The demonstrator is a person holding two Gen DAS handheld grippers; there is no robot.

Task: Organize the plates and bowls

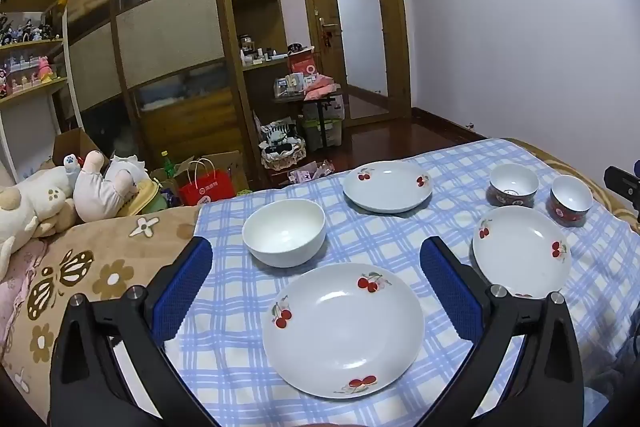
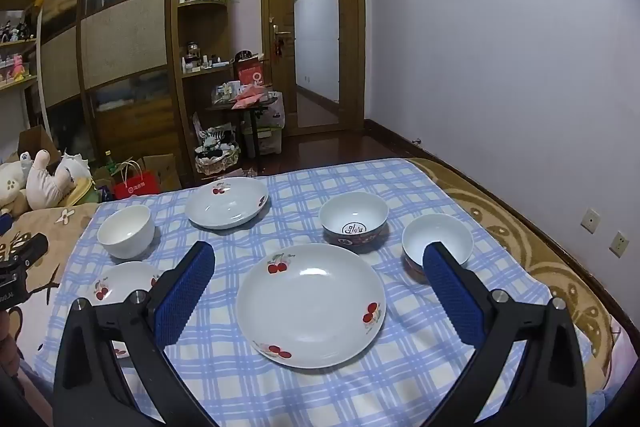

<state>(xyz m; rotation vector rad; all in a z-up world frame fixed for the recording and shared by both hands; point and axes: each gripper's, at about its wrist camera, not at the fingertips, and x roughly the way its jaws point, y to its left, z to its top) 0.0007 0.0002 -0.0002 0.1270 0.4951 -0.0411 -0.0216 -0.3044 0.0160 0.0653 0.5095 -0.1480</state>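
While both grippers' jaws gape empty, 3 cherry plates (image 1: 343,331) (round, no long axis) lie upright.

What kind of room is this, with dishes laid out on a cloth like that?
Most likely a bedroom in a home, not a kitchen. The checked cloth lies over a patterned bedspread, stuffed toys sit beside it, and a tall wooden wardrobe stands near the door.

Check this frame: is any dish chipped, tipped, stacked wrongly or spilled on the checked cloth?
Nothing stands out. Three cherry plates, the white bowl and two red-patterned bowls all sit upright, empty and apart on the checked cloth. Both claws are open and hold nothing.
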